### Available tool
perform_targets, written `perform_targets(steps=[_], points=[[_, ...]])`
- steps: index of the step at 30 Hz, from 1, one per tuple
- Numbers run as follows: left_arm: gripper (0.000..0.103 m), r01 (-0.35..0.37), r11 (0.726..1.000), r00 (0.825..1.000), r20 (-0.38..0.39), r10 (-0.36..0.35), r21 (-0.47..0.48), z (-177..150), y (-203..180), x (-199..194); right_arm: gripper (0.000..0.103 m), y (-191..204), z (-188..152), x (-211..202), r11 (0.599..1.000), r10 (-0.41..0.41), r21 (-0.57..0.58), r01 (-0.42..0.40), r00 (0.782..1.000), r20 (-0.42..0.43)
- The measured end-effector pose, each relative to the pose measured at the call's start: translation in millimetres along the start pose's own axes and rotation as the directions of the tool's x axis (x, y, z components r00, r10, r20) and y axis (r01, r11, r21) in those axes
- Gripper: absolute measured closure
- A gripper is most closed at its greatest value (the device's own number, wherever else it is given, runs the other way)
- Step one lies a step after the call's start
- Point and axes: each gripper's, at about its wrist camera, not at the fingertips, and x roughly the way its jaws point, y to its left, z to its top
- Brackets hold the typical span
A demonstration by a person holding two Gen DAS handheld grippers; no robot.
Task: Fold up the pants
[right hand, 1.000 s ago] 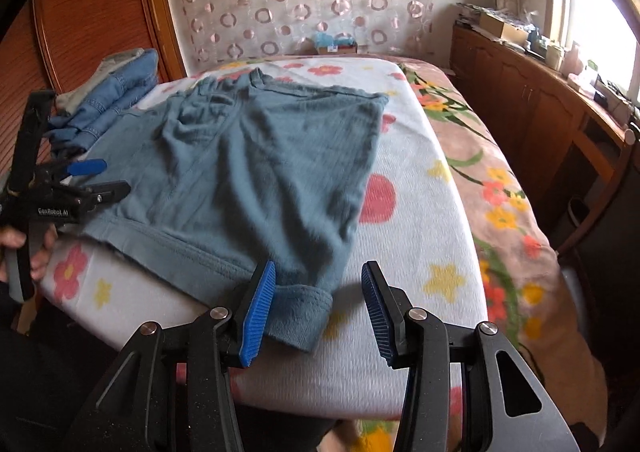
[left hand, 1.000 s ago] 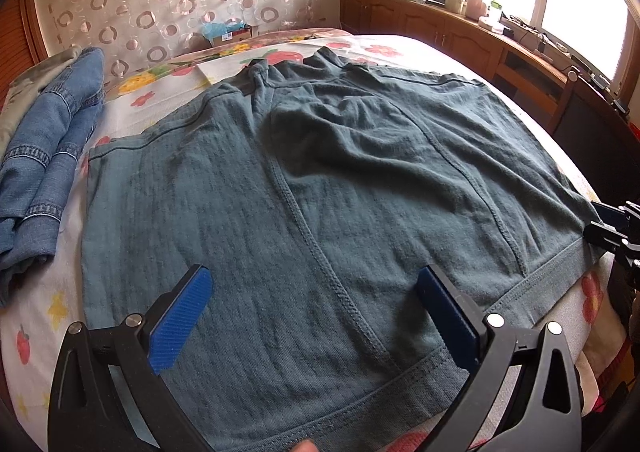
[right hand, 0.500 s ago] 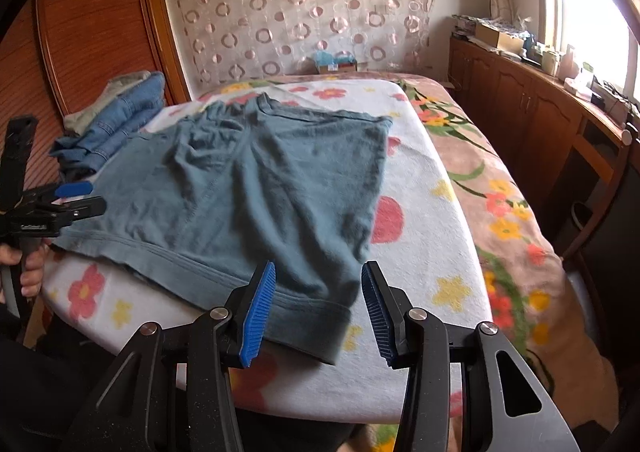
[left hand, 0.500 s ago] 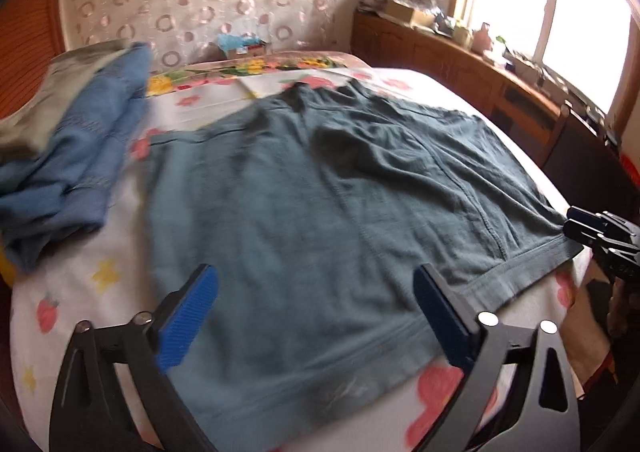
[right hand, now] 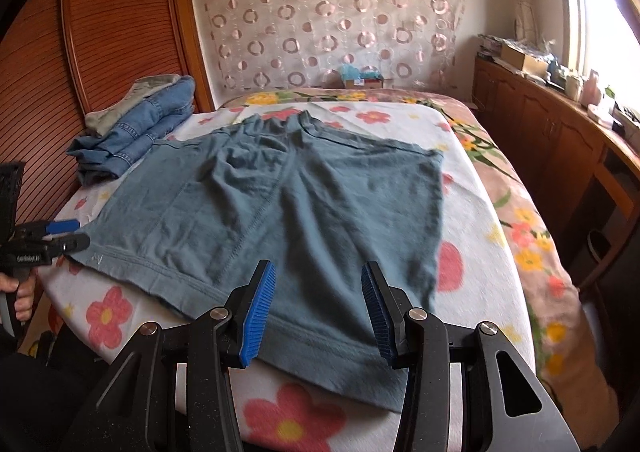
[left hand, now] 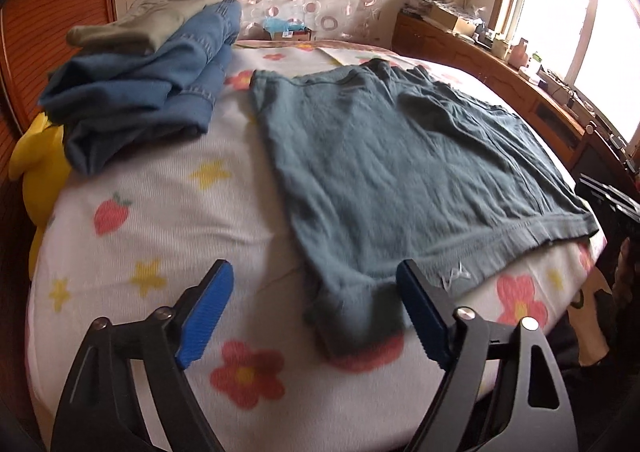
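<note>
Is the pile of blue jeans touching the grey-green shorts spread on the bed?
Apart. The left wrist view shows bare floral sheet between the jeans and the shorts along their whole near edges.

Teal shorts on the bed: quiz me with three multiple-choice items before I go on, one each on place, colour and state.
1. Where does the folded clothes pile lie relative to the teal shorts, in the left wrist view?
A. left of them
B. on top of them
C. right of them

2. What colour are the gripper pads?
A. red
B. blue
C. green

3. How do the shorts lie?
A. folded in half
B. rolled up
C. spread flat, unfolded

Key:
1 A, the pile sits by the wooden headboard, apart from the shorts.
2 B, blue on the right gripper and the left gripper alike.
3 C, both legs and the waistband show in one layer.
</note>
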Motion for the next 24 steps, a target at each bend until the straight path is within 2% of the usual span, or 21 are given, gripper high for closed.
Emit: perform_targets(steps=[8,11,13,16,19,24], points=[[0.044,0.019,1.0,1.0,0.021,-0.019,0.007,-9.6,0.3,-9.5,0.056,2.8,-0.9,17.8,1.0,0.013,0.004,-0.013,1.0,-0.006],[0.056,0.039,0.999,0.999,0.031,-0.039,0.014,-11.1,-2.8,-10.4,0.056,-1.3,0.1,23.3,1.0,0.01,0.013,-0.01,1.0,-0.008],[0.073,0.068,0.997,0.997,0.028,-0.069,0.023,-10.6,-4.3,-9.9,0.056,-2.8,-0.2,26.3,1.0,0.009,0.02,-0.009,1.0,-0.009],[0.082,0.066,0.997,0.997,0.028,-0.067,0.033,-9.2,-6.3,-10.6,0.056,-3.9,-0.3,30.5,1.0,0.015,0.027,-0.015,1.0,-0.016],[0.09,0.059,0.997,0.997,0.047,-0.061,0.04,-4.6,-9.3,-14.5,0.056,-6.2,-3.4,35.2,0.999,0.018,0.036,-0.017,1.0,-0.021],[0.094,0.069,0.995,0.994,0.083,-0.075,0.074,11.2,-22.2,-22.4,0.056,-7.8,-3.8,42.2,0.998,0.02,0.054,-0.018,0.999,-0.026]])
